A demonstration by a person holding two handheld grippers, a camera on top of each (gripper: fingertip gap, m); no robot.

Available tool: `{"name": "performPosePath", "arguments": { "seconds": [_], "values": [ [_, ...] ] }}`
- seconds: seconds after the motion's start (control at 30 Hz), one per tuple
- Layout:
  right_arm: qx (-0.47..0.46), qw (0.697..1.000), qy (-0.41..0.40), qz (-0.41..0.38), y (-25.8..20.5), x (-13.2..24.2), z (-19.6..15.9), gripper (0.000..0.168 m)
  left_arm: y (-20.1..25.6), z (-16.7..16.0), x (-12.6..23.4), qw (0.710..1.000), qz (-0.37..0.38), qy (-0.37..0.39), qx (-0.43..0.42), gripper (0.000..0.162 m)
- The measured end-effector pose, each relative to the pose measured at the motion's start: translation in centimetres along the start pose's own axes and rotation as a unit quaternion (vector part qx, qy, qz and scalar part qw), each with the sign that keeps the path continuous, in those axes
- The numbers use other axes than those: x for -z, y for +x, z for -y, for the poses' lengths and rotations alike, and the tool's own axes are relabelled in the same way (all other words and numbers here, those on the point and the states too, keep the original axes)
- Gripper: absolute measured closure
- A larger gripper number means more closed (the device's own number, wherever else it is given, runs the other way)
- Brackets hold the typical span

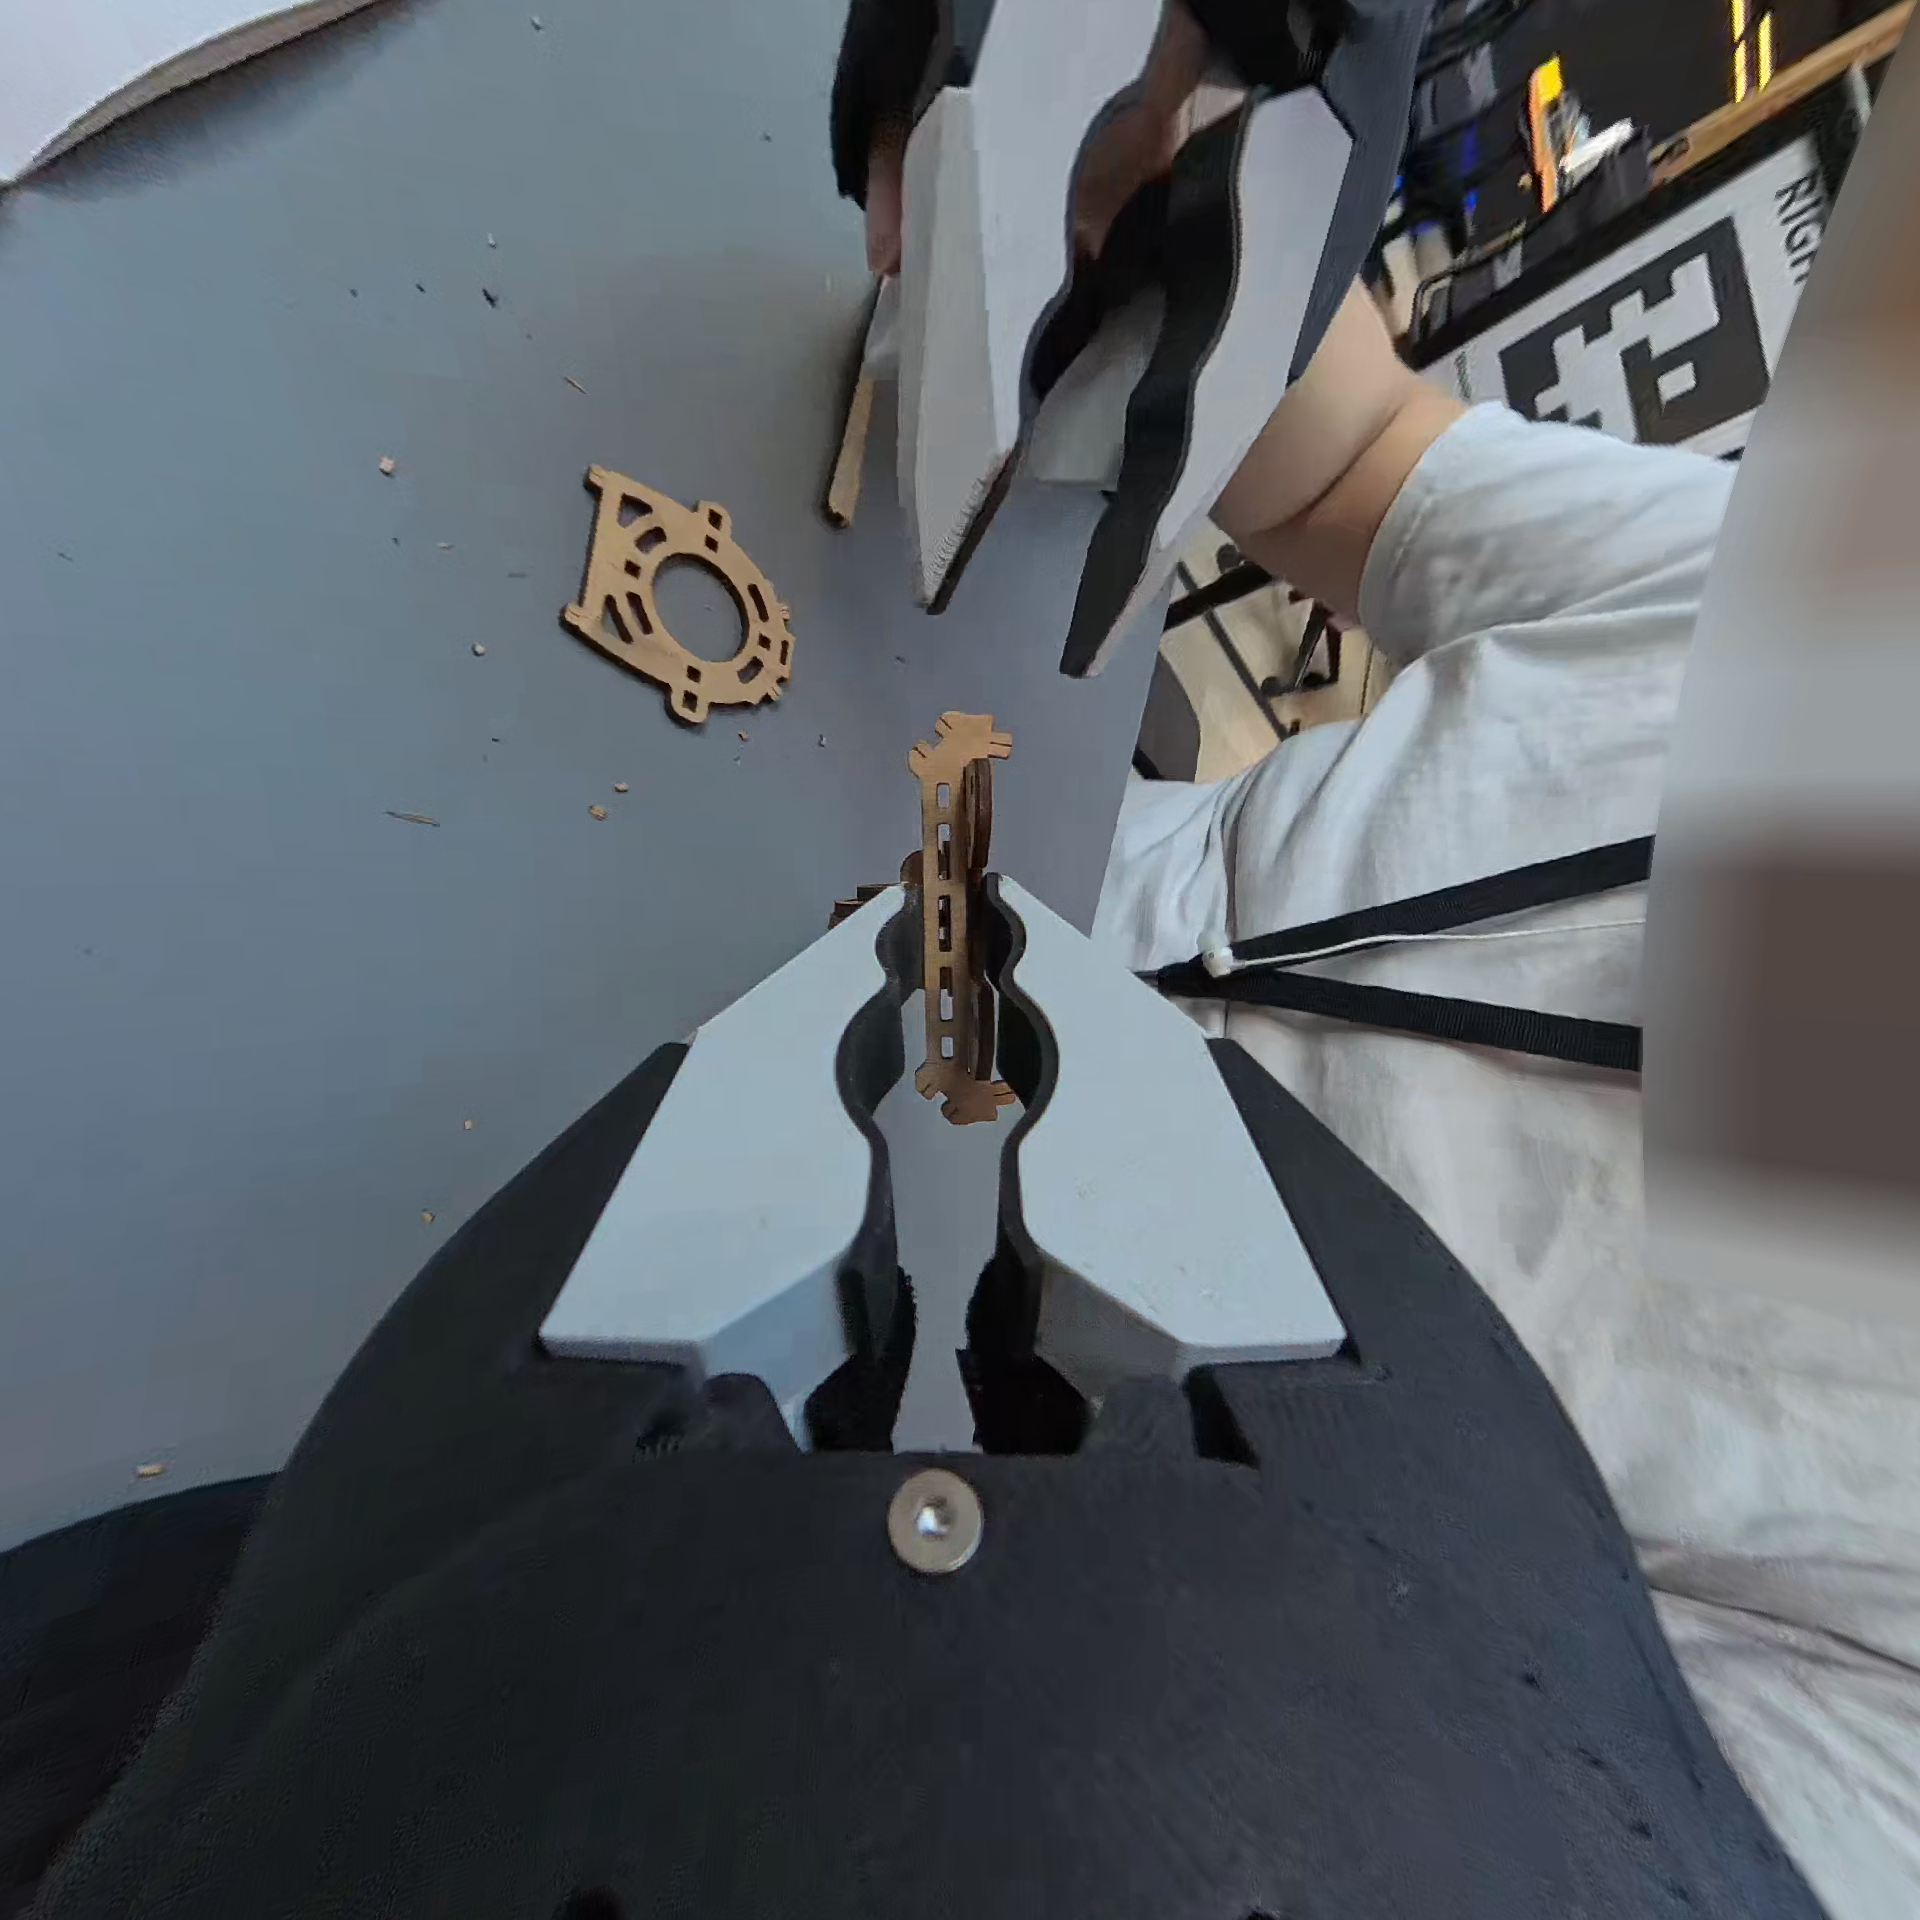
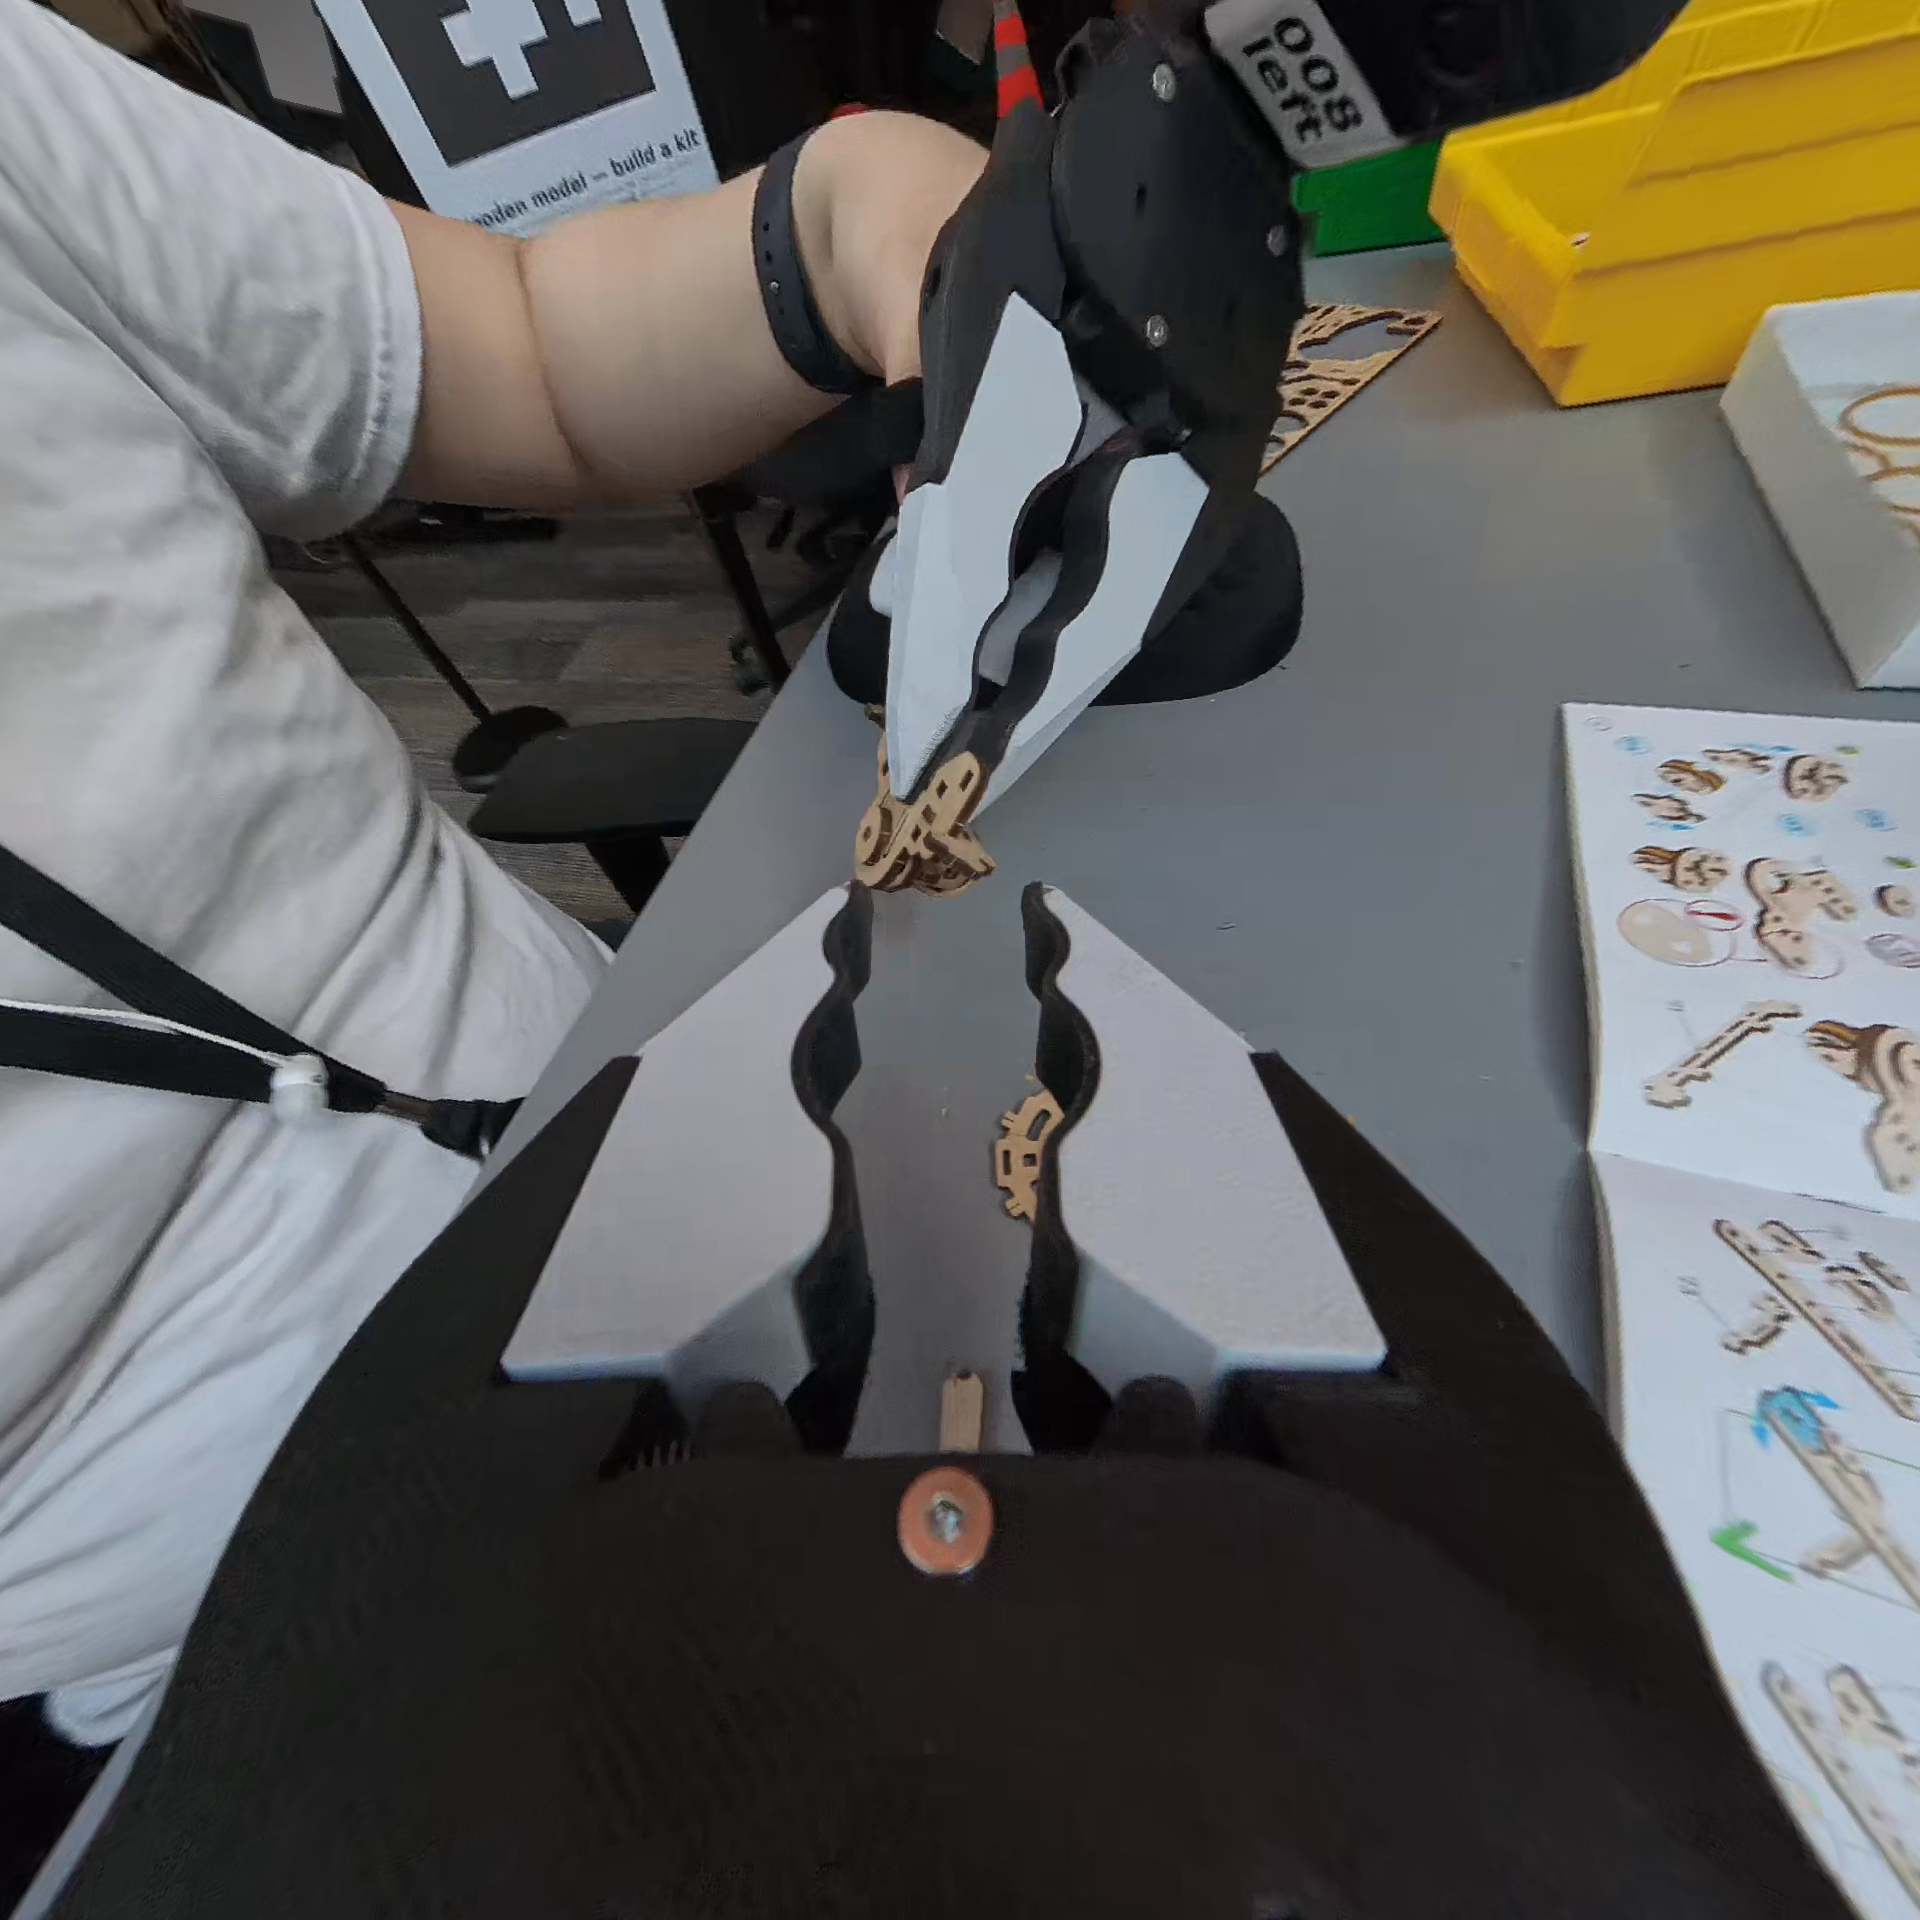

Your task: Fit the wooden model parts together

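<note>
My left gripper (image 1: 951, 899) is shut on a small wooden assembly (image 1: 948, 800), a slotted plate seen edge-on with another piece fitted to it, held above the grey table (image 1: 312, 883). In the right wrist view the left gripper (image 2: 935, 774) holds this assembly (image 2: 920, 836) just past my right gripper's tips. My right gripper (image 2: 945, 899) is open and empty, and shows in the left wrist view (image 1: 1003, 629) too. A flat wooden plate with a round hole (image 1: 681, 597) lies on the table, partly hidden behind my right finger (image 2: 1023, 1153). A thin wooden stick (image 1: 857, 416) lies under the right gripper (image 2: 961, 1408).
An instruction sheet (image 2: 1745, 987) lies at the right of the table (image 2: 1351, 831). A white box (image 2: 1839, 468), a yellow bin (image 2: 1683, 187) and a cut-out wooden sheet (image 2: 1340, 353) sit farther back. The person's torso and arm (image 2: 623, 343) are beside the table edge. Wood chips (image 1: 416, 818) are scattered. The grippers' ends are close to 4 cm from one another.
</note>
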State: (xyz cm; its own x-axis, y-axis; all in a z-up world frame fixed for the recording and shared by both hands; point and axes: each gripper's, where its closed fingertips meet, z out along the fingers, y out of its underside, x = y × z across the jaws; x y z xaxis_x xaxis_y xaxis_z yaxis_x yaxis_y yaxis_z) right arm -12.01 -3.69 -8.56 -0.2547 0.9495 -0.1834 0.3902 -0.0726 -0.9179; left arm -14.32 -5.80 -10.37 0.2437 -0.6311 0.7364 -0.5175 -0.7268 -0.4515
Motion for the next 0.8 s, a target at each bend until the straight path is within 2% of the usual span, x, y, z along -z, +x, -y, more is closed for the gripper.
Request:
{"name": "performPosePath", "arguments": {
  "seconds": [0.07, 0.13, 0.2, 0.27, 0.33, 0.4, 0.53, 0.8],
  "values": [
    [-0.053, 0.998, -0.001, 0.04, -0.4, 0.0, -0.4, 0.139, 0.1, -0.6, 0.0, 0.998, 0.016, -0.062, -0.025, 0.153],
    [-0.034, 0.999, -0.024, 0.033, -0.1, 0.2, -1.3, 0.138, 1.1, -1.1, -0.1, 0.993, -0.013, -0.116, -0.032, 0.153],
    [0.088, 0.995, -0.033, -0.011, -0.2, 0.8, -1.2, 0.138, 2.6, -0.8, -0.1, 0.986, -0.075, -0.147, -0.008, 0.154],
    [0.21, 0.973, -0.029, -0.096, 0.2, 1.9, 0.1, 0.135, 2.4, 0.2, -0.1, 0.981, -0.1, -0.162, 0.025, 0.154],
    [0.258, 0.956, -0.023, -0.14, -0.3, 2.7, 1.4, 0.132, 2.2, 1.0, 0.0, 0.973, -0.122, -0.188, 0.06, 0.154],
    [0.278, 0.945, -0.024, -0.171, -0.5, 2.8, 1.5, 0.127, 1.8, 1.6, -0.2, 0.964, -0.134, -0.212, 0.088, 0.154],
    [0.276, 0.945, -0.067, -0.163, -0.9, 0.9, -0.5, 0.12, 1.2, 1.2, -0.8, 0.947, -0.133, -0.273, 0.102, 0.154],
    [0.285, 0.941, -0.094, -0.159, -0.7, -0.1, -1.5, 0.13, 1.2, 1.4, -1.8, 0.936, -0.163, -0.294, 0.106, 0.154]
  ]
}}
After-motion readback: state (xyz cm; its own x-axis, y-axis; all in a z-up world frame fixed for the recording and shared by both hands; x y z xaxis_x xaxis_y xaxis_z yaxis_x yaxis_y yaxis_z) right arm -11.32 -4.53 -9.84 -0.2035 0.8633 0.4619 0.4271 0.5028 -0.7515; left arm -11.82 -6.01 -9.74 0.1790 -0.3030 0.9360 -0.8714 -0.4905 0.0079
